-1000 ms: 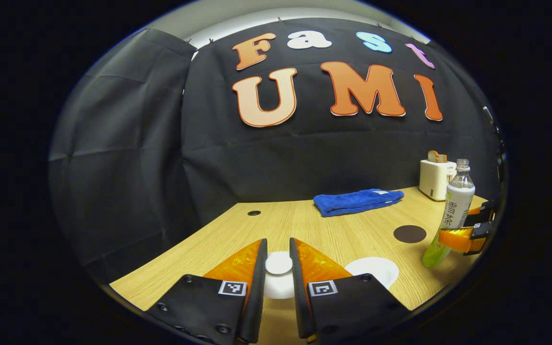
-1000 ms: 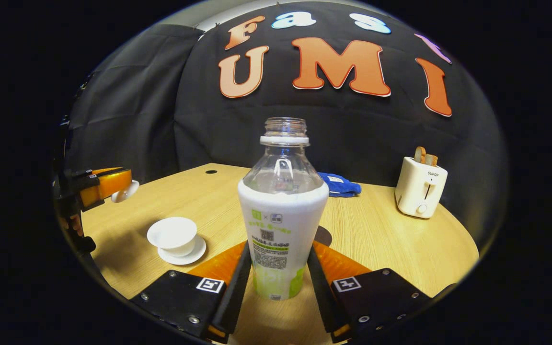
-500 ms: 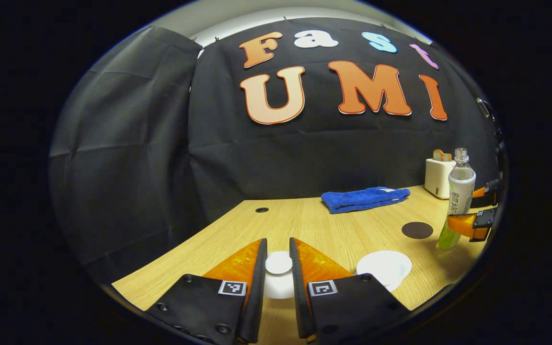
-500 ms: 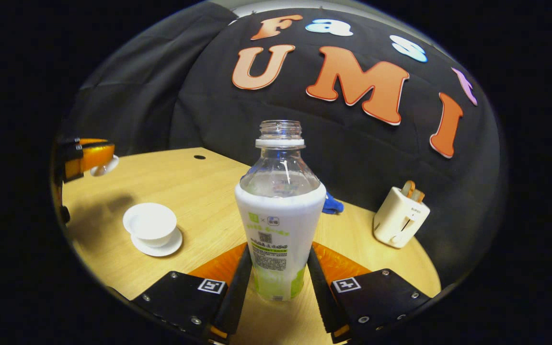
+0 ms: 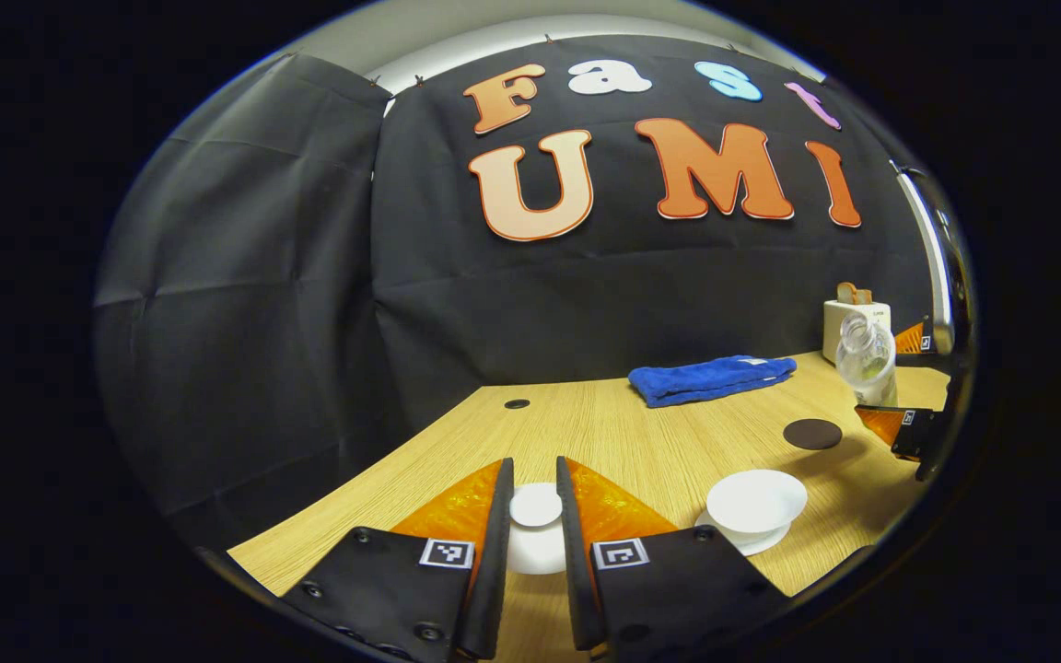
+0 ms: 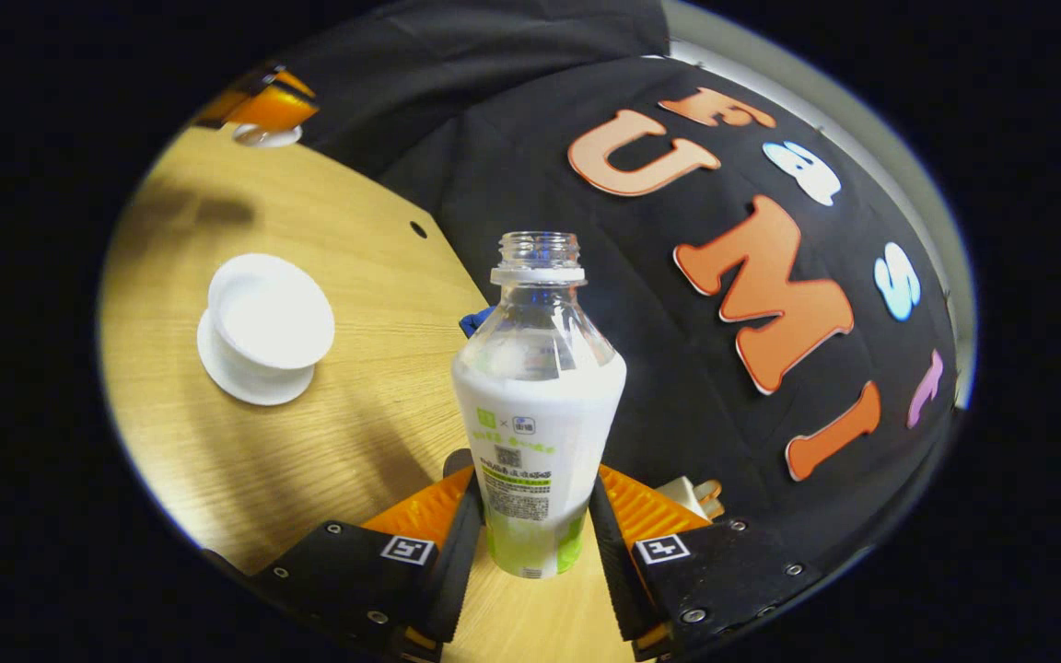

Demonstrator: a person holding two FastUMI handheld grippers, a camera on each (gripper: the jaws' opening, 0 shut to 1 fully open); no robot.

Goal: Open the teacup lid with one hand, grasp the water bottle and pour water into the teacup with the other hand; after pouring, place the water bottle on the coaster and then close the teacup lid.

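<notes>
Tilting is the change that matters: a second ago the clear plastic water bottle with the white and green label [image 6: 540, 414] stood upright in the right gripper view, and now the wooden table [image 6: 328, 433] and wall lie steeply rolled around it, so I judge the pour is starting. At 9 o'clock of the pair, the left gripper [image 5: 535, 516] stays closed on the knob of the small white ceramic teacup lid [image 5: 535, 506], held off the table well aside. At 5 o'clock in the left gripper view sits the open white teacup on its saucer [image 5: 756, 502], with the round dark coaster [image 5: 812, 434] at 3 o'clock beyond it. Farthest right, the right gripper [image 6: 535, 543] clamps the bottle's lower body. The uncapped mouth is not yet over the cup, so it needs carrying closer before water runs.
</notes>
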